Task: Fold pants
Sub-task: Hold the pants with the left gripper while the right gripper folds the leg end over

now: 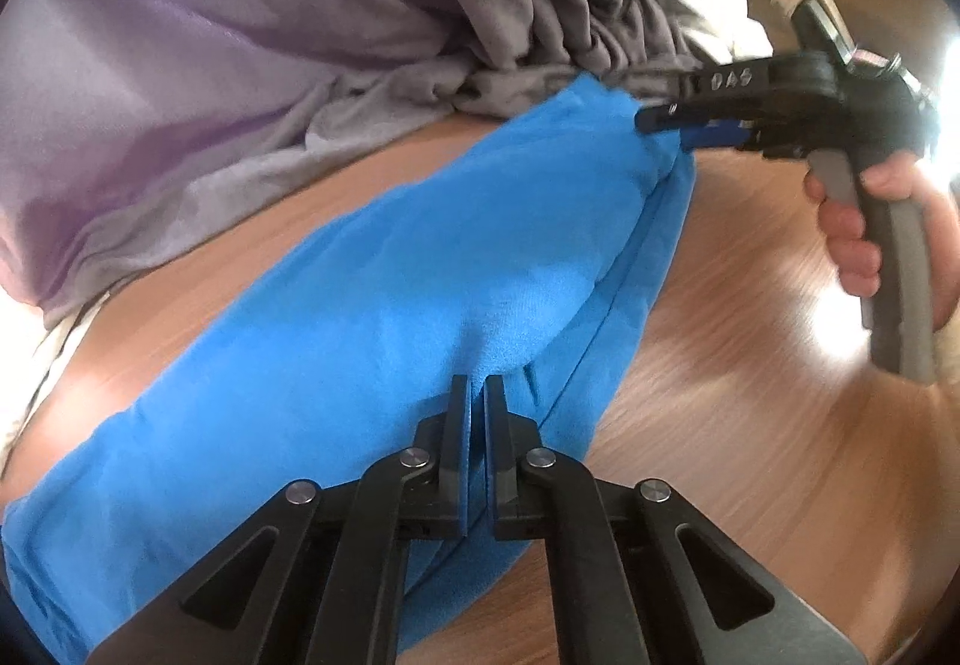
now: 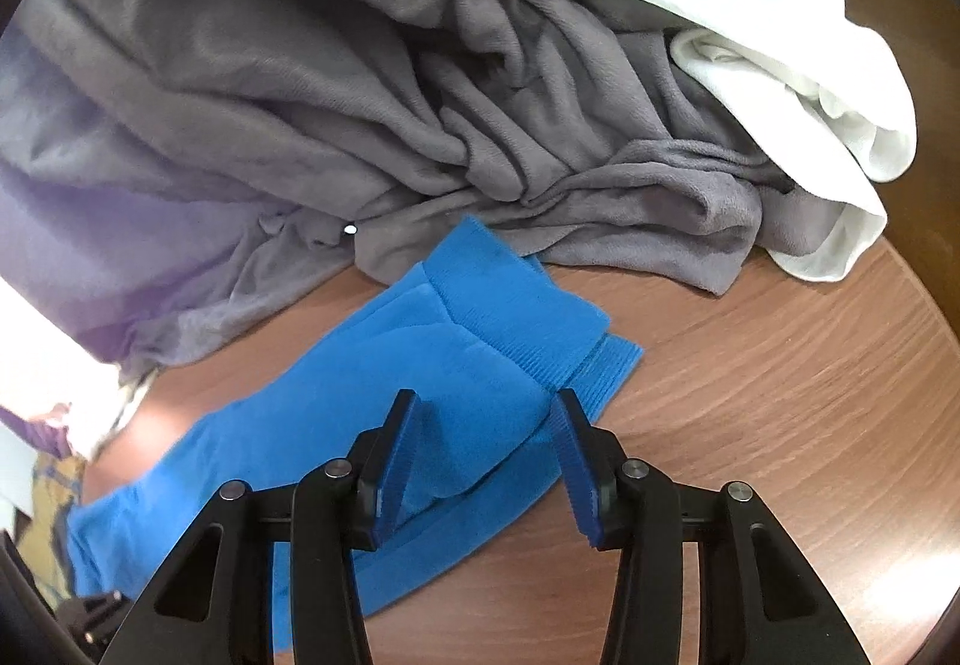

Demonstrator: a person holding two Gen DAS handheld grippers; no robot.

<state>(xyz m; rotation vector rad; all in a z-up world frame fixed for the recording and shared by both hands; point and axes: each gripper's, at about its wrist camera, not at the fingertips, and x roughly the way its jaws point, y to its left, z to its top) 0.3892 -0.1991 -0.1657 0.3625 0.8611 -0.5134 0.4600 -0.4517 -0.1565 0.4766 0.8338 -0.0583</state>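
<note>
The blue pants lie folded lengthwise on the wooden table, and they also show in the right wrist view. My left gripper is shut on a fold of the blue fabric near the middle of the pants. My right gripper is open, its jaws standing apart just above the ribbed waistband end, holding nothing. In the left wrist view the right gripper hovers at the far end of the pants, held by a hand.
A rumpled grey blanket lies heaped right behind the pants, touching their far end. A white cloth lies on top of it at the right. Bare wooden table stretches to the right.
</note>
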